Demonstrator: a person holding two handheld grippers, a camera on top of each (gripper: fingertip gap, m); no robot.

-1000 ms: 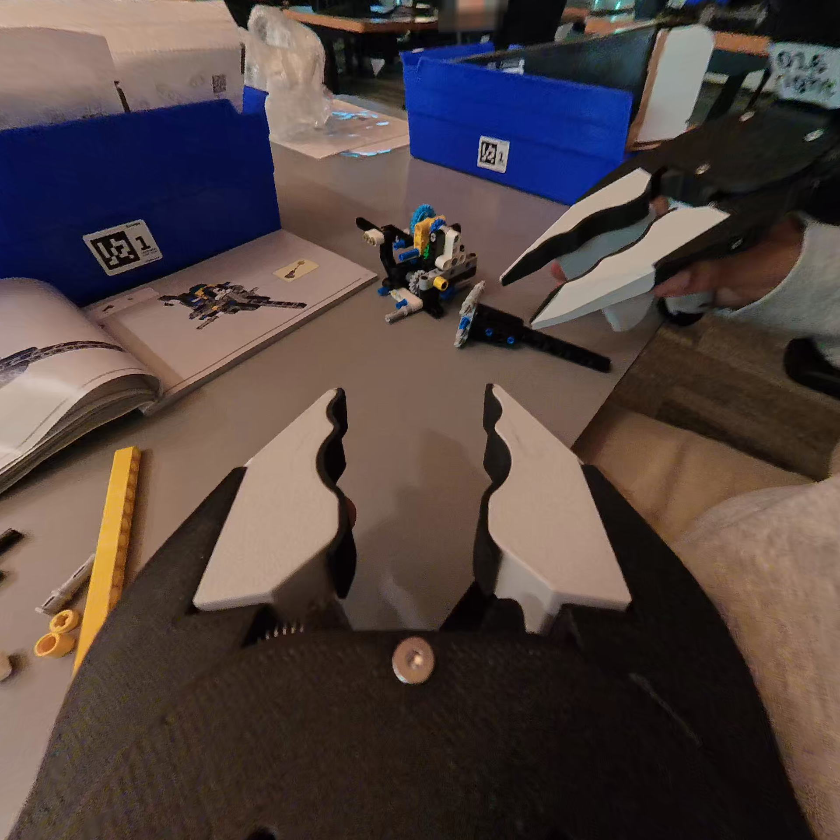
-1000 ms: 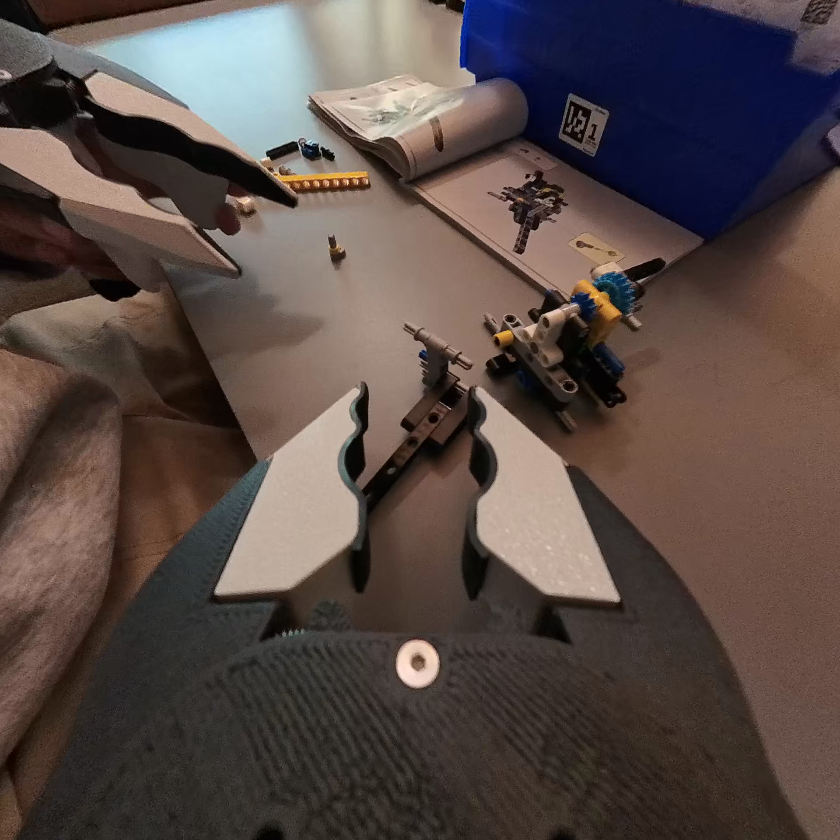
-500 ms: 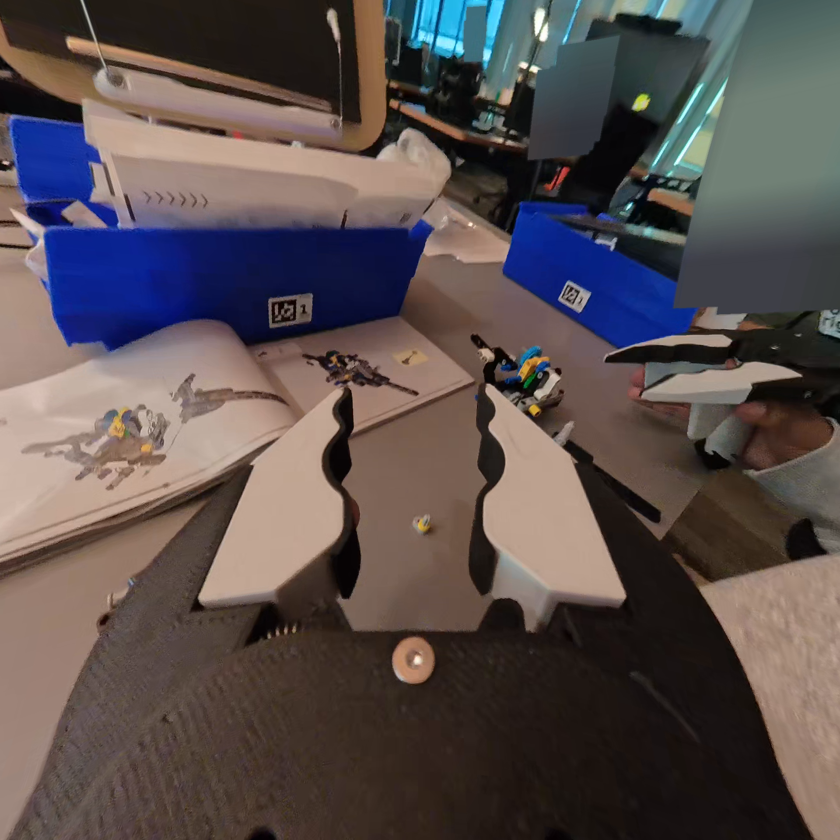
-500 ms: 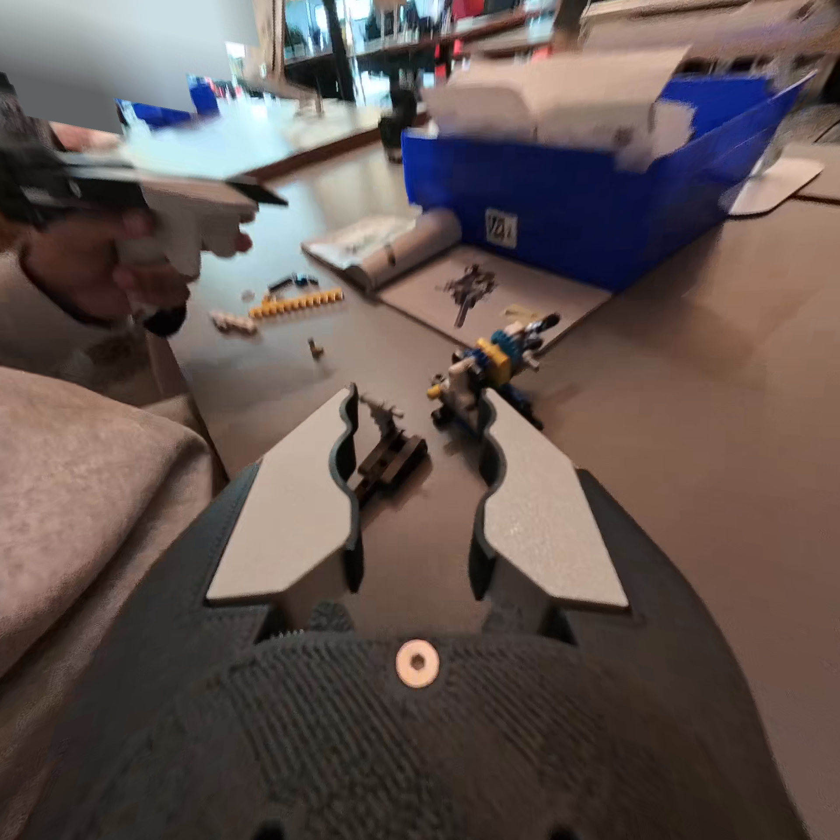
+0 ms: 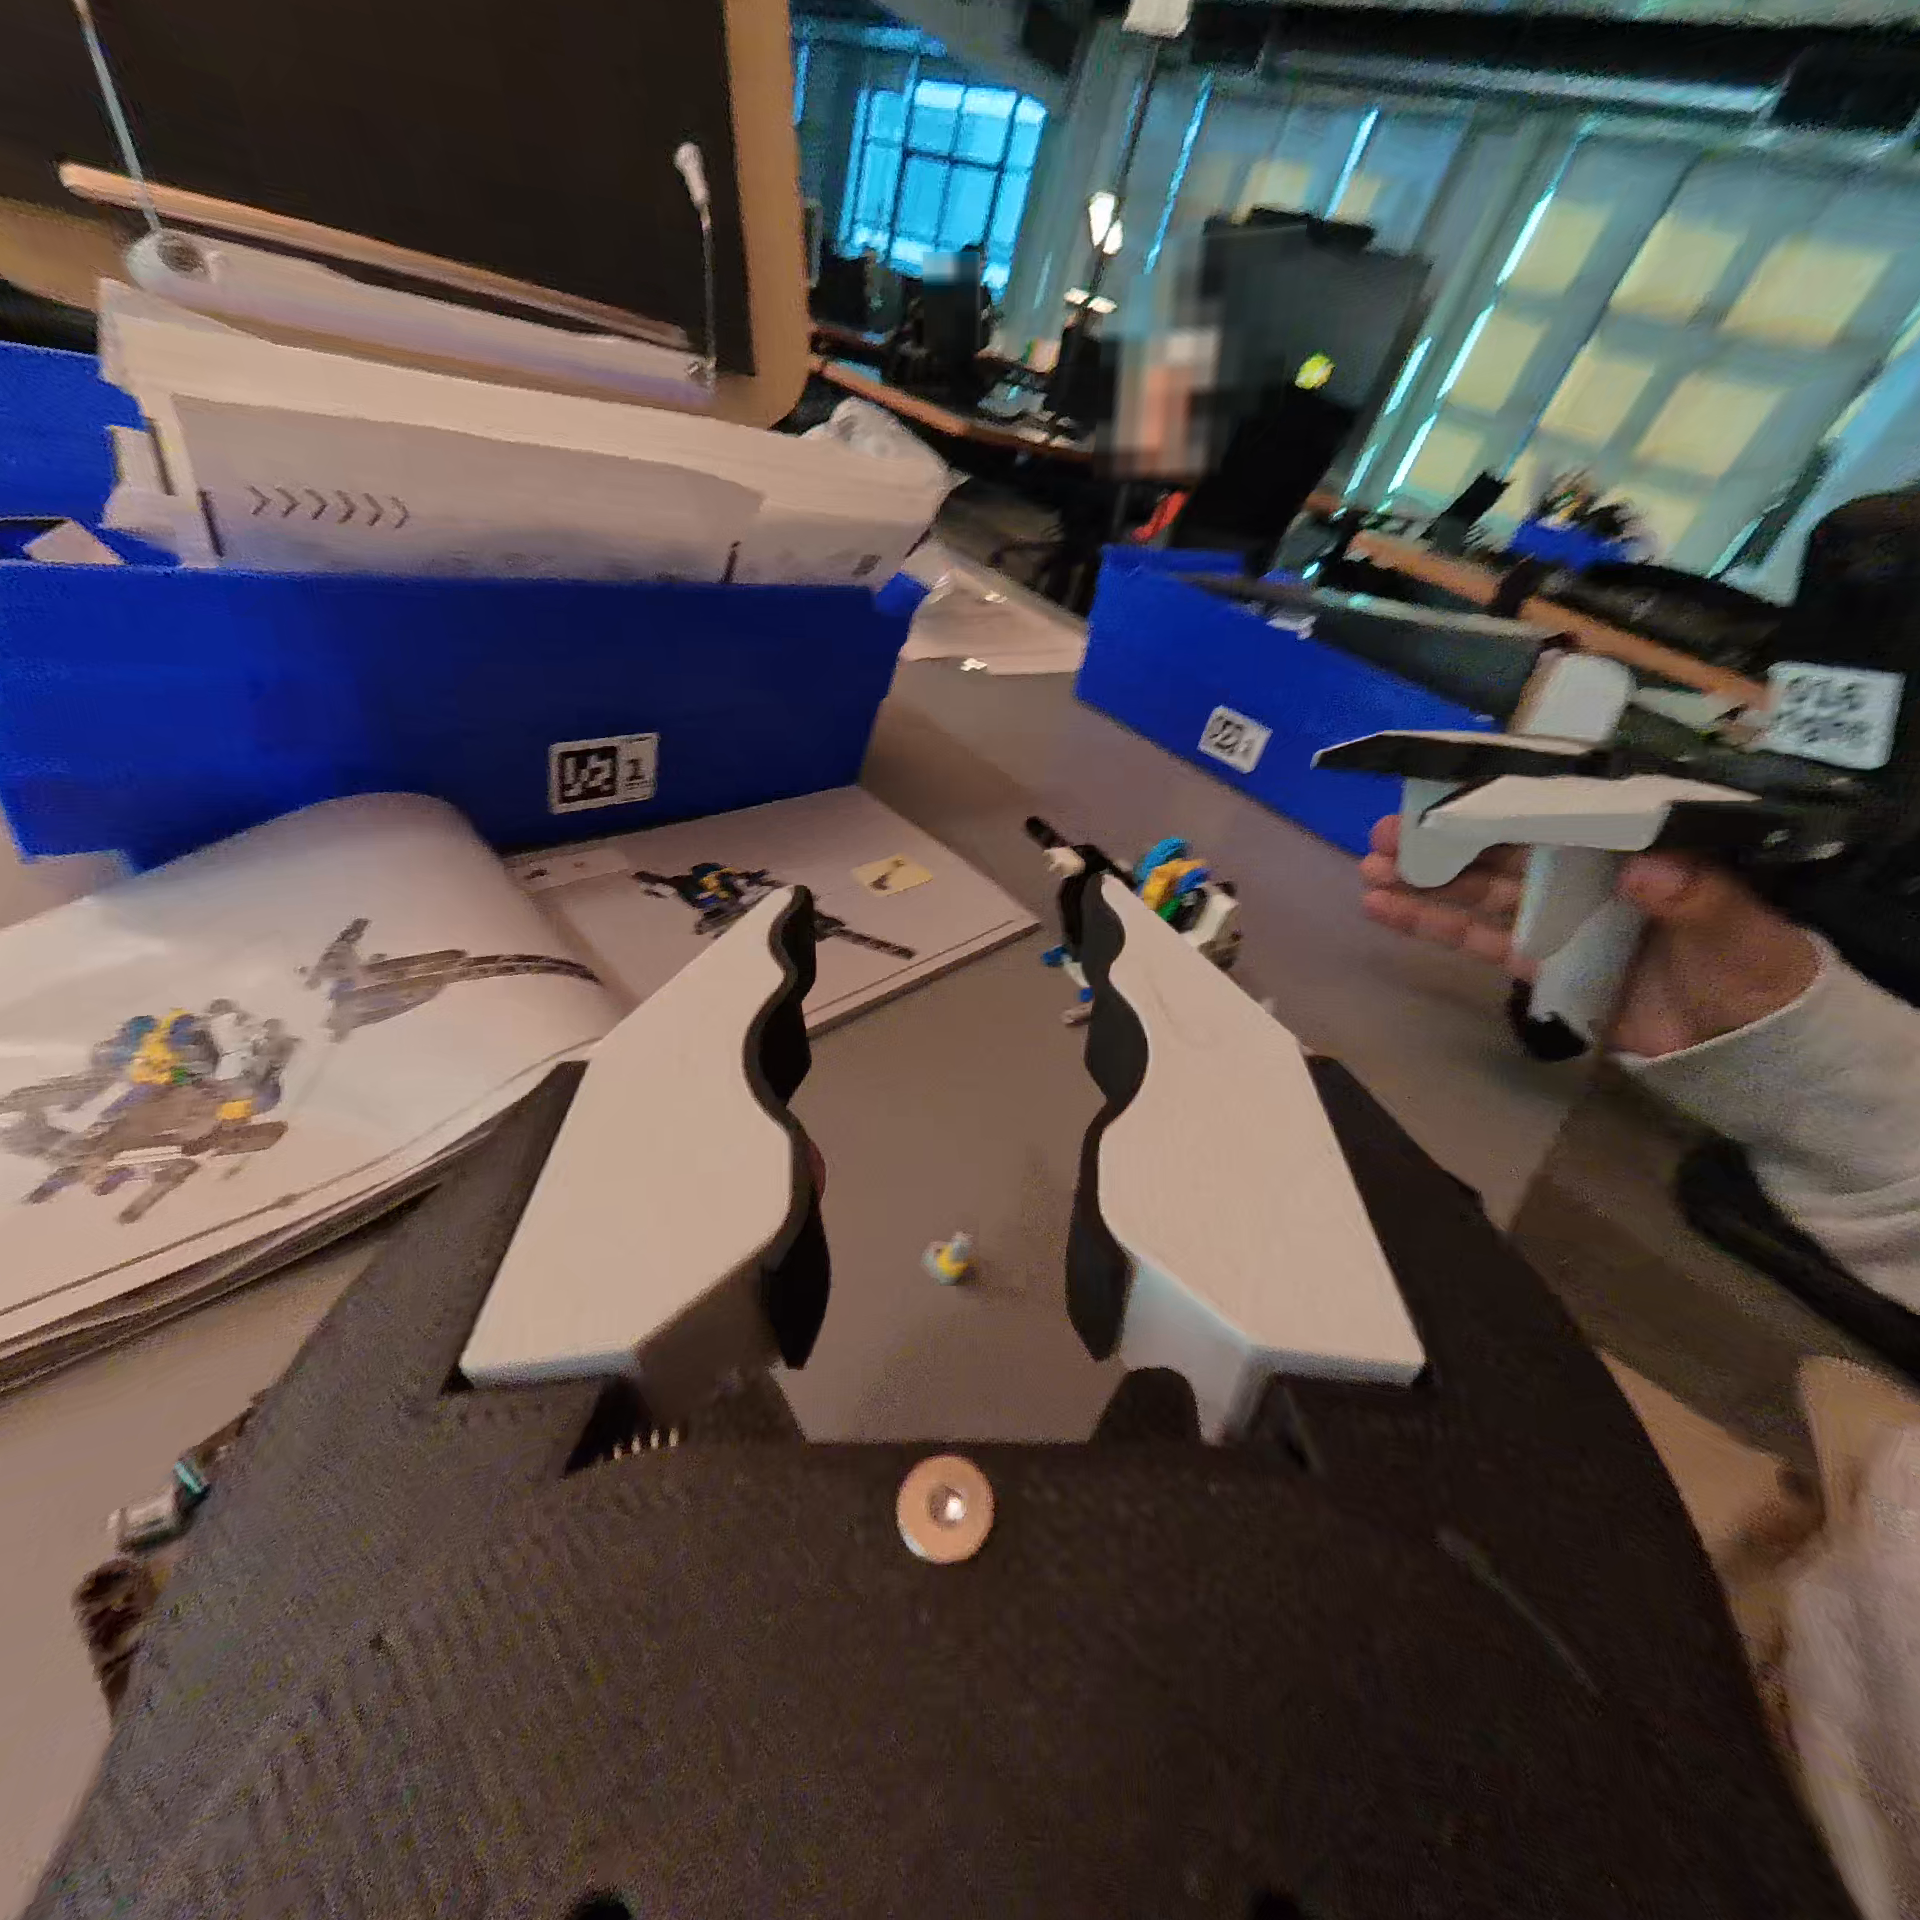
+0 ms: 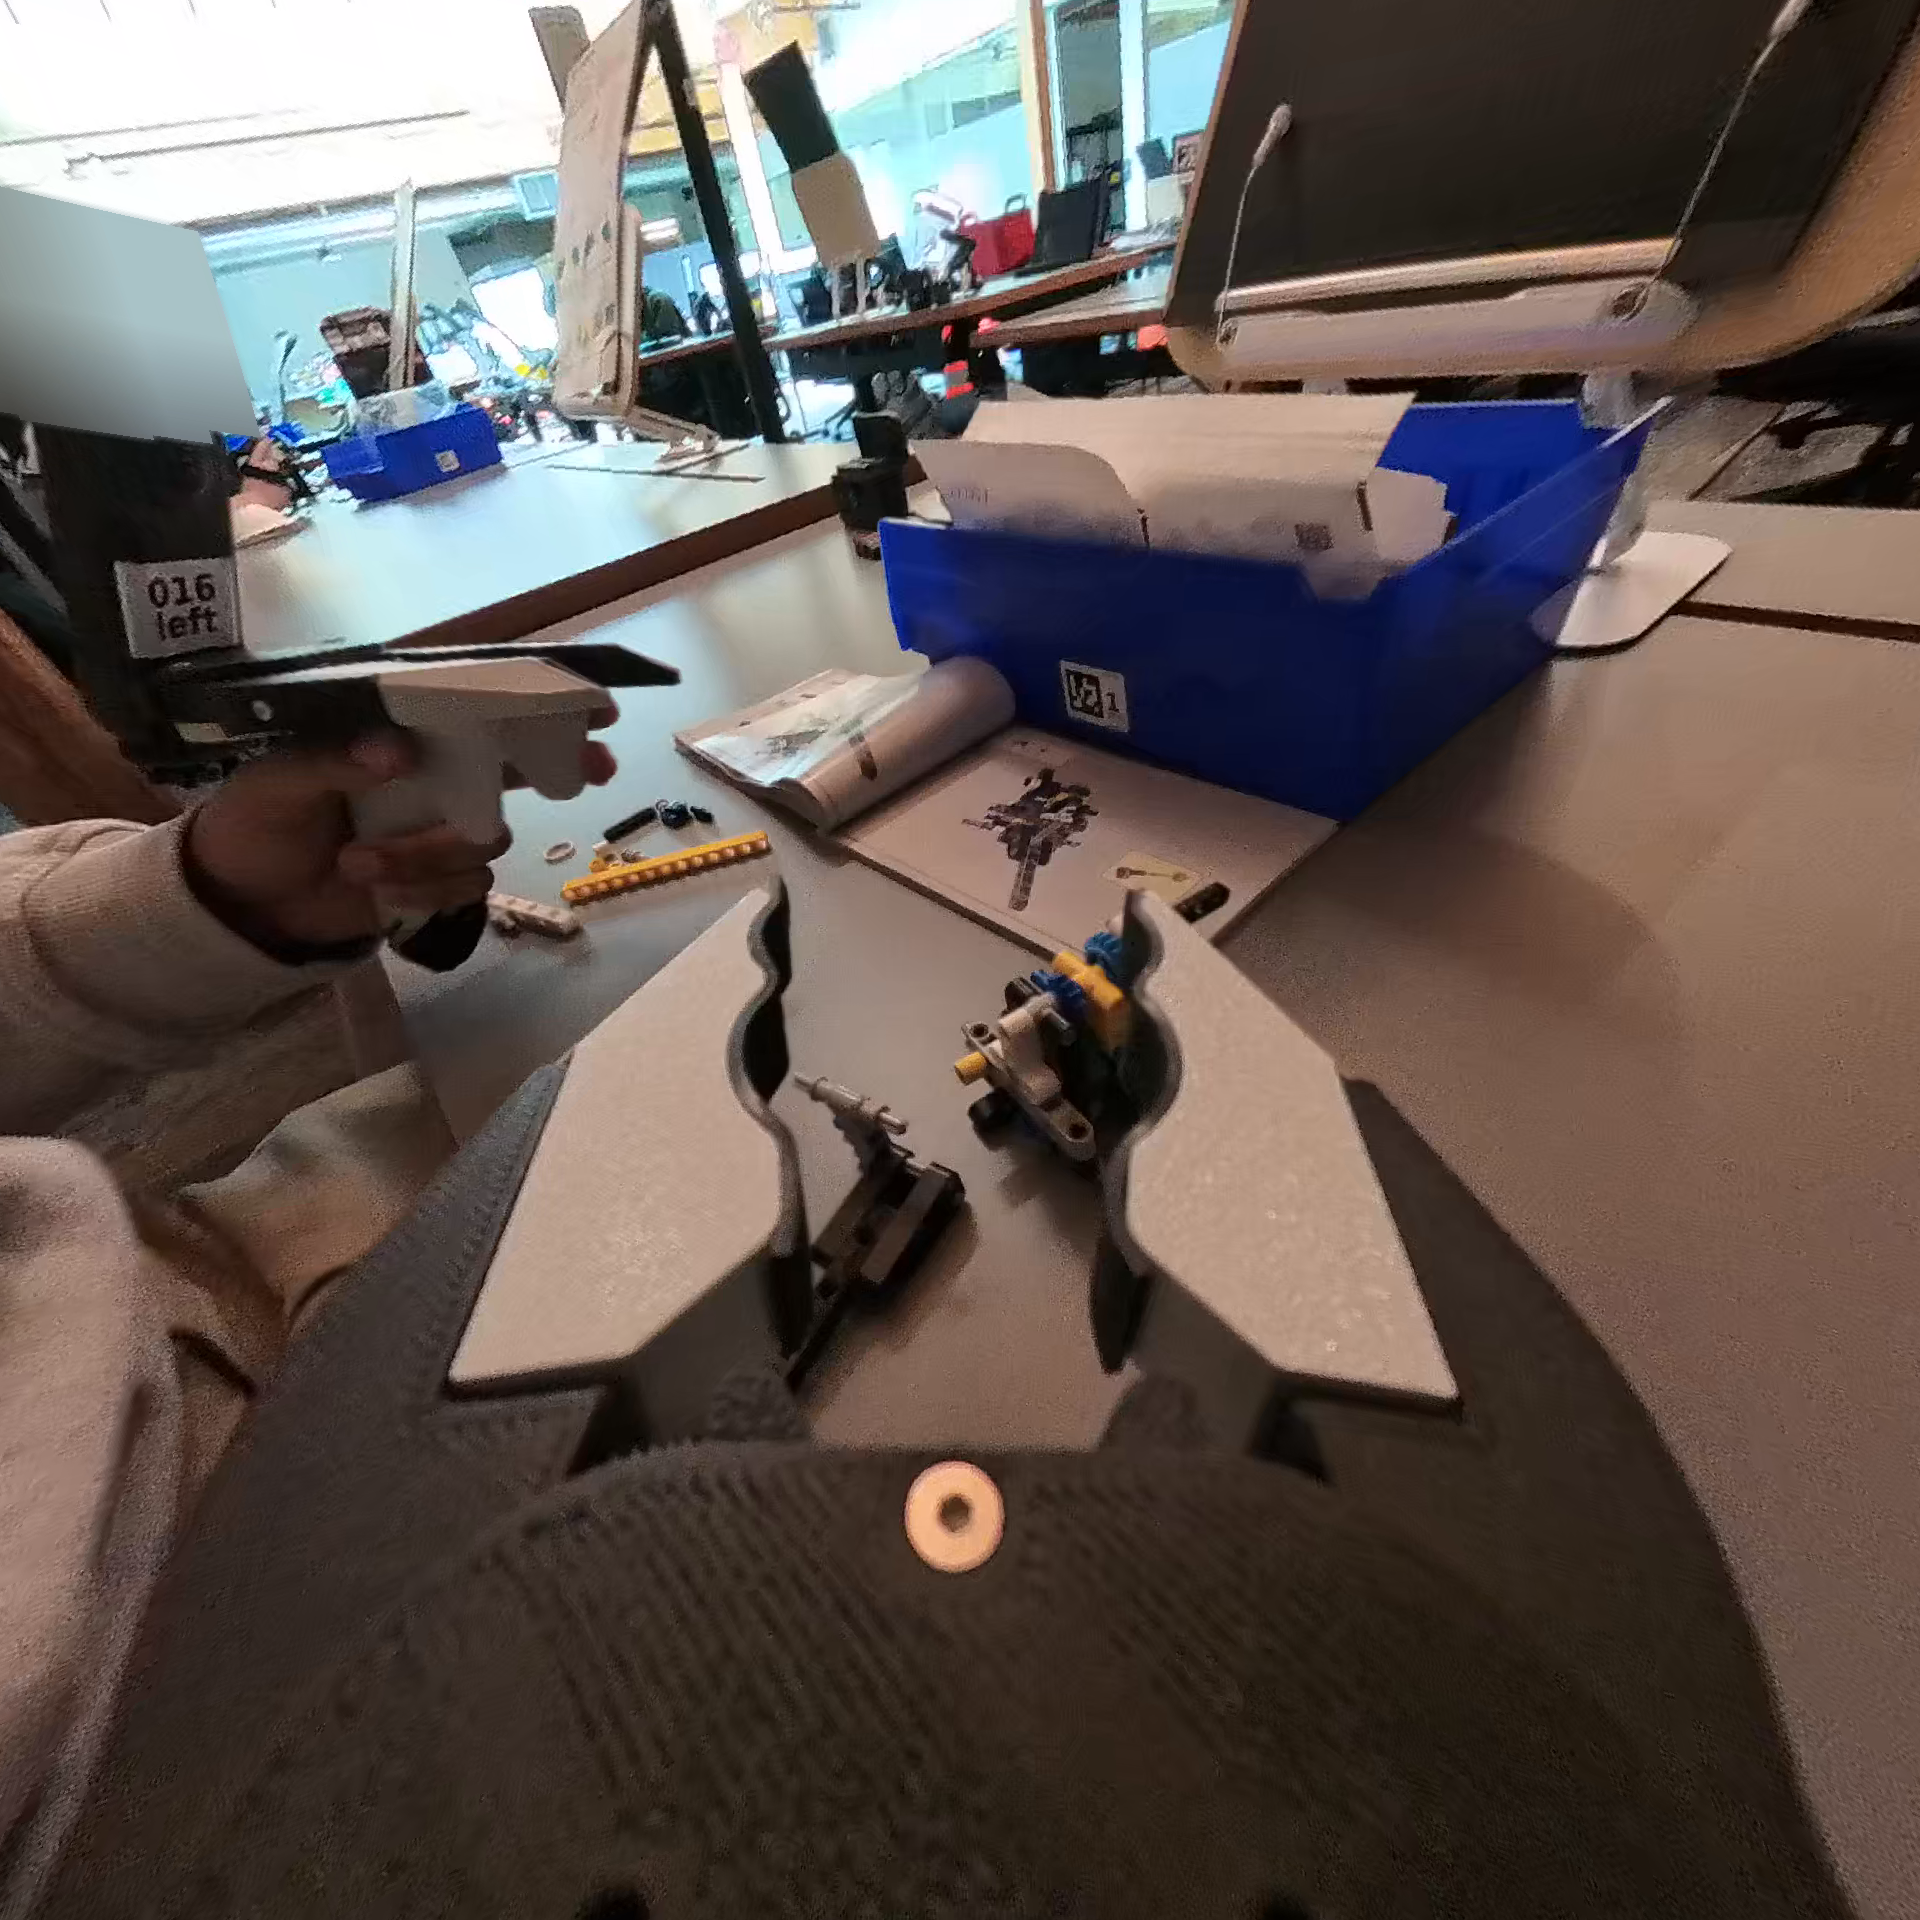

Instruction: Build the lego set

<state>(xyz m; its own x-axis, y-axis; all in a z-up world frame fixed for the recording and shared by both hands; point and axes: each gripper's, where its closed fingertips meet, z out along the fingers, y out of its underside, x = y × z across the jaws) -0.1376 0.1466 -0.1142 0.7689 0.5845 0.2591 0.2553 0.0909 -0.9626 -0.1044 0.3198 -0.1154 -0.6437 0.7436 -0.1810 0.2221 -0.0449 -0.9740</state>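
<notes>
Dim indoor light, bright windows behind — wide-angle edges bend, background blurs.

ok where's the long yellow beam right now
In the right wrist view the long yellow beam lies flat on the table, left of the open instruction booklet, just beyond the left gripper.

- A white marker tag (image 6: 1093,698) is sitting on the front wall of the blue bin (image 6: 1299,675).
- A white printed label (image 6: 182,608) is sticking to the left gripper (image 6: 639,694).
</notes>
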